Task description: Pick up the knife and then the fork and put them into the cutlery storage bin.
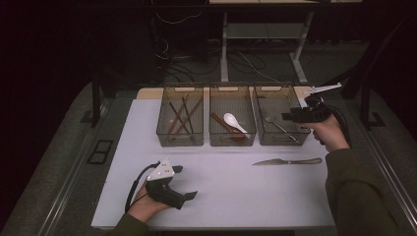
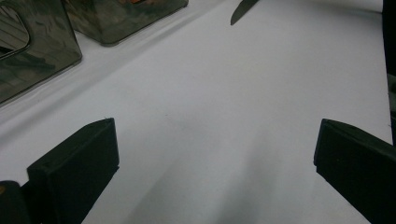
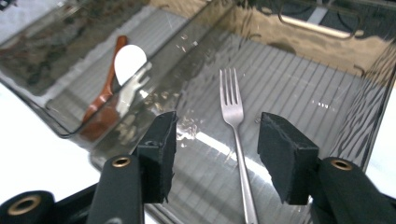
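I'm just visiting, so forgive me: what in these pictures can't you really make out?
- Fork: in the right gripper view its handle end runs off the bottom edge.
- Knife: in the left gripper view the top edge cuts off all but the blade tip.
- Left bin: in the high view the dark sticks inside are too small and dim to name or count.
- Brown utensil beside the white spoon: blurred by the tinted bin wall in the right gripper view.

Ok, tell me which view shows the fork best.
The right gripper view: the fork lies close up in the bin, tines and handle sharp, seen between the open right gripper jaws. The high view shows it small and dim in the right-hand bin.
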`<state>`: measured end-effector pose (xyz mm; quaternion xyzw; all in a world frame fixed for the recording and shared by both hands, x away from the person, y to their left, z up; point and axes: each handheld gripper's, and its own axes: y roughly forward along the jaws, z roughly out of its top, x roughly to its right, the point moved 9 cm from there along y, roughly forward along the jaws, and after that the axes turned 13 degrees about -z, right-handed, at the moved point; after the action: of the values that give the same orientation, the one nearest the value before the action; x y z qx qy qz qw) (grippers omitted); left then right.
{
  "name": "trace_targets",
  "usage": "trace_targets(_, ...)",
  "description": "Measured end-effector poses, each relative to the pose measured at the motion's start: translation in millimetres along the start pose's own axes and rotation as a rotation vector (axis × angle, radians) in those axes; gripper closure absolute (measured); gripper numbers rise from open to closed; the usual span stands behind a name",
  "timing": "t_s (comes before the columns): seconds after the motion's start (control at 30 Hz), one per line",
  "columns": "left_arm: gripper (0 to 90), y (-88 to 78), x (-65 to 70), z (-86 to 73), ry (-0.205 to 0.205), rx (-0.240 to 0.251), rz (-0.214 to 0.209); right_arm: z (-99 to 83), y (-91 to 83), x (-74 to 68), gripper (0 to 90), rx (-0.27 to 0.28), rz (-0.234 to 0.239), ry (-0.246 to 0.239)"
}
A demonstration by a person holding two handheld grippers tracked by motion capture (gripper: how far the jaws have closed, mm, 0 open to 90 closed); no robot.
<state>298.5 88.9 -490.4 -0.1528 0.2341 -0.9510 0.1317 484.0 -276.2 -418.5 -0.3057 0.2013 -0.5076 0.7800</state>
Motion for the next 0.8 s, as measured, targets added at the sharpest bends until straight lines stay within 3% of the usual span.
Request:
trace_targets(0.13,0.0,-0.1,-0.1,-0.1,-0.002,0.0,0.0,-1.4,-12.7,-5.9,43.8,0.037,-0.007,-0.025)
trace_targets(0.5,0.0,-0.4,-0.2,0.3,-0.002,0.004,0.001,-19.1,-44.7,-17.0,45.1,0.112,0.027,-0.017)
trace_targets(0.73,0.0,-0.9,-2.1,-0.6,-0.008,0.007,0.004,-39.3,-58.0,-22.1,55.4,0.136,0.039,-0.031)
trace_targets(0.8,0.0,-1.1,-2.6,-0.8,-0.01,0.007,0.007,-47.6,-58.7,-22.9,59.1,0.116,0.041,-0.044)
